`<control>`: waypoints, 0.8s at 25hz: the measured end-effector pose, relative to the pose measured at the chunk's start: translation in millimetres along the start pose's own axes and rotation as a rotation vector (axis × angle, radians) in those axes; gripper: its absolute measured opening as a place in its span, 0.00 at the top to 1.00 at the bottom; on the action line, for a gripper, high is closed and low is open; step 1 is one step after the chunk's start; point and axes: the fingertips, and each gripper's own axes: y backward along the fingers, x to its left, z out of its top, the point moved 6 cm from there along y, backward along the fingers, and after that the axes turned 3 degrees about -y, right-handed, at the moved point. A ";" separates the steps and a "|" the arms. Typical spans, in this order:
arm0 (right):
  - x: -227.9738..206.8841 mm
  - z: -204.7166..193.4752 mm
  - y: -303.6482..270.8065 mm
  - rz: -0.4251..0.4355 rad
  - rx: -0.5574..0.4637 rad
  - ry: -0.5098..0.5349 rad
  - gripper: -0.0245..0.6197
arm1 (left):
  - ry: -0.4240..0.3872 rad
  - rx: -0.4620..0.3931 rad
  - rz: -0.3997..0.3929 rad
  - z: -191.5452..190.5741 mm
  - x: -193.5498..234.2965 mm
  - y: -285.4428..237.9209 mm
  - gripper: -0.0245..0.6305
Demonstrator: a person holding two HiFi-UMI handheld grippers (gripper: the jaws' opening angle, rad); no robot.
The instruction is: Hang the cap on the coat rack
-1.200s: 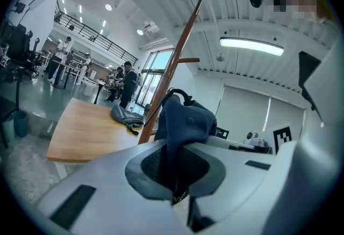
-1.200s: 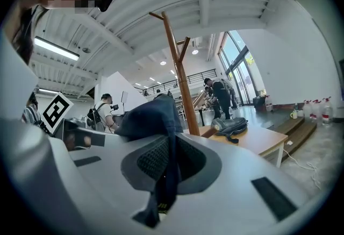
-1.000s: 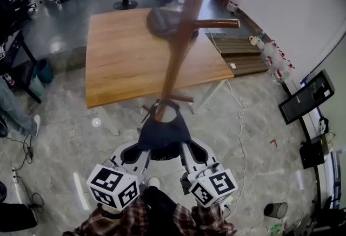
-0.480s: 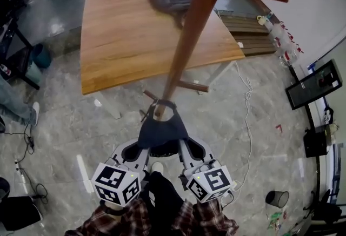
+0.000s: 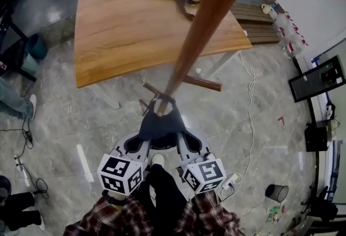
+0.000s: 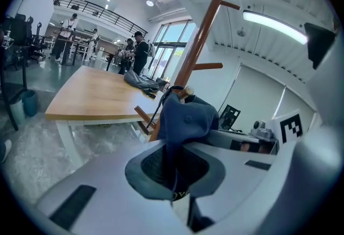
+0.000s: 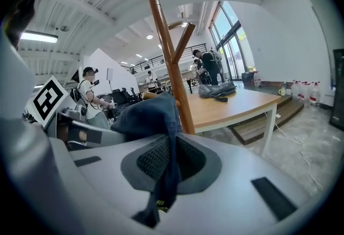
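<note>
Cap (image 5: pixel 162 125) held up to the coat rack (image 5: pixel 208 21)
My left gripper (image 5: pixel 138 144) and right gripper (image 5: pixel 186 144) both pinch its near edge at lower centre; its strap end points up-frame, at a low peg (image 6: pixel 187 90).

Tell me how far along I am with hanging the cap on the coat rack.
Done: the cap is pinched by both the left gripper and the right gripper, right up against the coat rack.
In hand: its back strap looks to be at the tip of a low peg; I can't tell if it's hooked.
Left: seat the strap on the peg, then open both jaws.
</note>
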 end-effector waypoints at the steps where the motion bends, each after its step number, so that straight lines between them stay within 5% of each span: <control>1: -2.8 -4.3 -4.3 -0.006 0.007 -0.001 0.93 | 0.005 0.004 -0.001 -3.6 3.5 -4.9 0.93; 20: -41.5 -32.1 -64.4 -0.051 0.063 0.080 0.93 | -0.029 0.064 0.020 -25.1 48.8 -84.4 0.93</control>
